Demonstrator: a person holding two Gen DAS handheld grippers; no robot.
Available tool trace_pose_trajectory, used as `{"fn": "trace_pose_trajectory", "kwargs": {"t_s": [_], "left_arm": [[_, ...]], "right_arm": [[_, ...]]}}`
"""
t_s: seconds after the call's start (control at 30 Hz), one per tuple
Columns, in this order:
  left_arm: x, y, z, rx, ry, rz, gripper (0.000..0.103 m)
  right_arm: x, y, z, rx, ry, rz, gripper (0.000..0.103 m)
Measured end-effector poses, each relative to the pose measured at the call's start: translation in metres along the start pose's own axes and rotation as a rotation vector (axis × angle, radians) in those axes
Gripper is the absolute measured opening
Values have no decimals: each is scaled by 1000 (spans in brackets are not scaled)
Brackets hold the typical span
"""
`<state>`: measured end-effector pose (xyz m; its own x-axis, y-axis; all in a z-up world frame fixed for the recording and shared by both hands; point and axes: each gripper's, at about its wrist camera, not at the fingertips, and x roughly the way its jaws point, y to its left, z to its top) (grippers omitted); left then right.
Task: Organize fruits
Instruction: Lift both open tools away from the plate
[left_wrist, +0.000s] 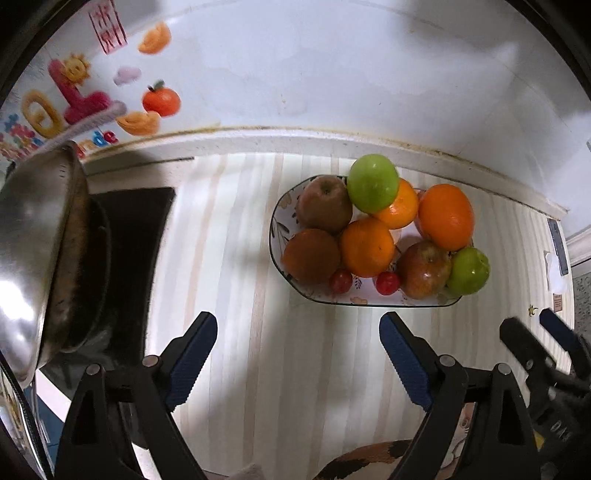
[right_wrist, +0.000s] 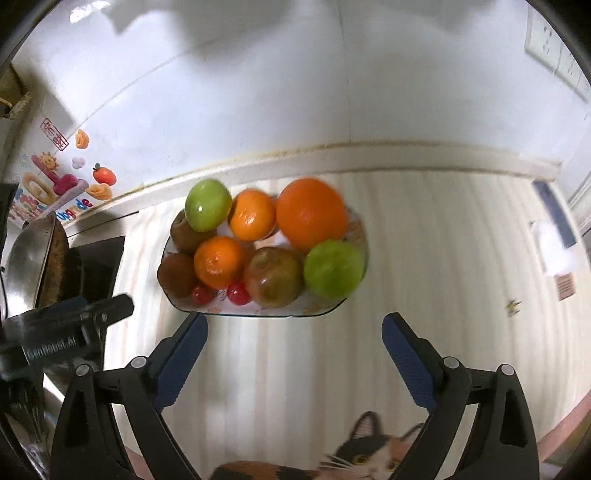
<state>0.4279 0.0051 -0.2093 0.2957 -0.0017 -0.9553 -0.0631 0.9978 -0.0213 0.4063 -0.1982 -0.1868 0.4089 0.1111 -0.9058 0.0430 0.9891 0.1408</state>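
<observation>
A patterned plate (left_wrist: 275, 236) (right_wrist: 177, 304) holds piled fruit on the striped counter. On it are two green apples (left_wrist: 373, 183) (right_wrist: 334, 268), several oranges (left_wrist: 446, 216) (right_wrist: 311, 213), red-brown apples (left_wrist: 424, 270) (right_wrist: 273, 277), kiwis (left_wrist: 311, 256) (right_wrist: 176, 275) and two cherry tomatoes (left_wrist: 387, 283) (right_wrist: 239, 292). My left gripper (left_wrist: 297, 325) is open and empty, just short of the plate's near rim. My right gripper (right_wrist: 293, 328) is open and empty, close to the plate's front edge. Each gripper shows at the side of the other's view (left_wrist: 532, 332) (right_wrist: 70, 314).
A steel wok (left_wrist: 33, 251) (right_wrist: 29, 254) sits on a black stove (left_wrist: 136, 240) at the left. The white wall (left_wrist: 332, 74) with fruit stickers (left_wrist: 162, 100) runs behind the counter. A cat-print mat (right_wrist: 369, 450) lies at the near edge.
</observation>
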Motion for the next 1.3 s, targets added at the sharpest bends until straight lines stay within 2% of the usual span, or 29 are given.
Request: {"fn": "trace_pose_trajectory", "kwargs": {"t_s": [0.37,0.57,0.83,1.1,1.3], "left_arm": [[-53,-10,-22,-35,-112,28,90],[-101,-16,-51,-34,-193,31,90],[-164,-16,-104,3,-296,-9,90],[-213,3,-168,60,-353,-17,90],[-235,18,-203,79,-374,-21,90]], "right_arm": [[-50,-14,-3,-27,-45,15,98],[-100,-15,-22,-58,-109,11,98],[-192,-7,-72,-81,-219,-21,98],[-258,11,-139,-52,-273,-50,98],[-295,20,-183,-18,-301,-82,98]]}}
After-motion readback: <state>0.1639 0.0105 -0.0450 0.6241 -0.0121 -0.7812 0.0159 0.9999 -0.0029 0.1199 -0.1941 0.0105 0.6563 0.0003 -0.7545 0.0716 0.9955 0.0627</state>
